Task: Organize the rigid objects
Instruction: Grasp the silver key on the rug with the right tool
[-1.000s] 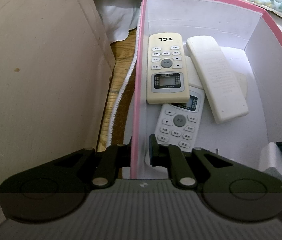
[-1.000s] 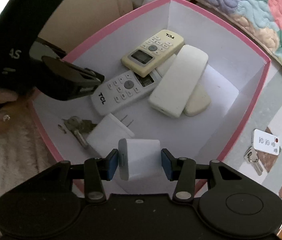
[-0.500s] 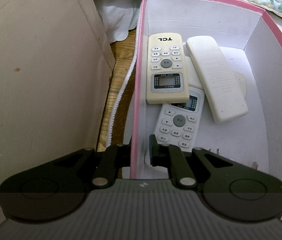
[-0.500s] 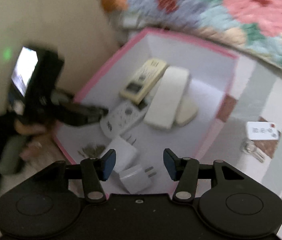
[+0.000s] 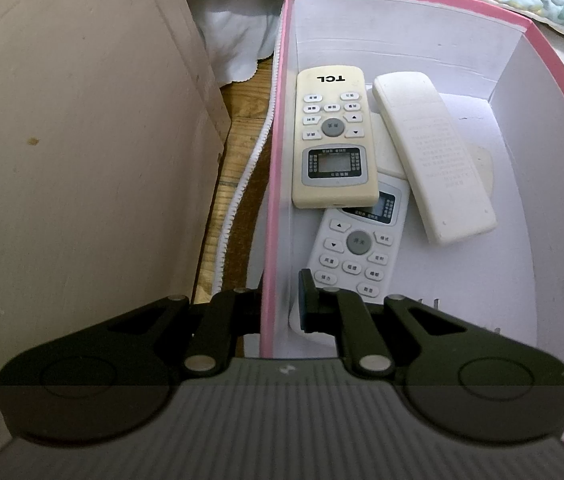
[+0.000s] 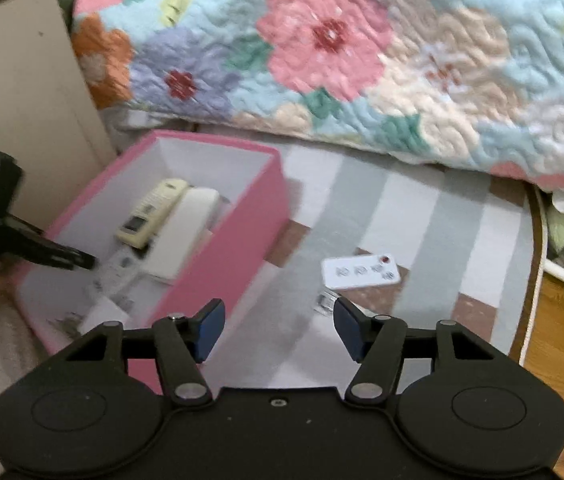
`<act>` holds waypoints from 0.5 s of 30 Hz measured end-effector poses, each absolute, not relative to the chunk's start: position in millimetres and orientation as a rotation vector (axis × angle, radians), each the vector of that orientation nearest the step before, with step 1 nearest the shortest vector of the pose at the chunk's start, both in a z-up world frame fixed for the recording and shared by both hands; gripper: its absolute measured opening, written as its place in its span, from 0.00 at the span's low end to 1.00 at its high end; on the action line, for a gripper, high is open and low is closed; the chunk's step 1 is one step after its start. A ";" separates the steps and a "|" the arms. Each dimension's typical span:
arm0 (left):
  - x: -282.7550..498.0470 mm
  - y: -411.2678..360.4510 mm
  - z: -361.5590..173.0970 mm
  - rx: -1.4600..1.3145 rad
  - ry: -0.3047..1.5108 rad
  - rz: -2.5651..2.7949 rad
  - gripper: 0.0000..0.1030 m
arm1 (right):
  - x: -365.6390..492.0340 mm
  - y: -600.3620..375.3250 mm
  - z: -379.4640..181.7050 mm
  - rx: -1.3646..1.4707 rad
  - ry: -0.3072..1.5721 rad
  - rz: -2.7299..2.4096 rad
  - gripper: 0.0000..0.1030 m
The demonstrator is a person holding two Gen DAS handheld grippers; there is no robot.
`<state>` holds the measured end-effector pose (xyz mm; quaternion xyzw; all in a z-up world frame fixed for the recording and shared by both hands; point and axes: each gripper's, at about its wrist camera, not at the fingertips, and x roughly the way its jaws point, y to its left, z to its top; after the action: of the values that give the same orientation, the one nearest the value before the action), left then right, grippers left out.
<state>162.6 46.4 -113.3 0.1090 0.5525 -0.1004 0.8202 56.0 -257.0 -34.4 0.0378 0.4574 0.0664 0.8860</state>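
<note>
Pink box (image 5: 278, 168): landmark; white inside, pink rim and outer walls, standing on a striped mat (image 6: 413, 216) beside a beige panel (image 5: 82, 140).

Left gripper (image 5: 280, 300): jaws closed down on the box's near left wall, one finger outside, the blue-padded one inside; the wall is pinched between them.

Right gripper (image 6: 280, 326): outside the box, over the mat to its right; jaws opening, nothing between the blue pads (image 6: 210, 330).

Inside the box:
- cream TCL remote (image 5: 331, 140), face up, by the left wall, lying across the top of the item below;
- white remote (image 5: 355, 248), face up, nearer the left gripper;
- white remote turned face down (image 5: 435, 160), right of the cream one, resting on a flat off-white piece (image 5: 481, 164) (kind cannot be told);
- white plug adapter (image 6: 104, 318) and keys (image 6: 66, 322) at the near end, blurred.

Outside the box:
- small white key-fob remote (image 6: 359, 272) on the mat, right of the box;
- a metal key (image 6: 323, 304) just beside it.

Beyond the box: floral quilt (image 6: 321, 52).
</note>
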 end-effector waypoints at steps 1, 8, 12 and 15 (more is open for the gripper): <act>162.6 46.1 -113.3 0.232 1.176 -0.214 0.09 | 58.0 -258.8 -40.8 0.080 0.957 0.132 0.64; 162.1 46.6 -113.5 0.234 1.174 -0.217 0.10 | 88.4 -258.1 -96.0 0.062 1.007 0.112 0.64; 162.0 46.7 -113.1 0.235 1.172 -0.217 0.10 | 111.2 -258.9 -121.8 0.057 1.037 0.085 0.64; 160.9 46.9 -112.2 0.235 1.171 -0.214 0.11 | 126.0 -260.6 -137.7 0.059 1.116 0.055 0.63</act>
<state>160.9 46.9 -112.2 0.1106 0.5500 -0.1007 0.8216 126.0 -260.6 -137.7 0.0279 0.5293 0.0263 0.8475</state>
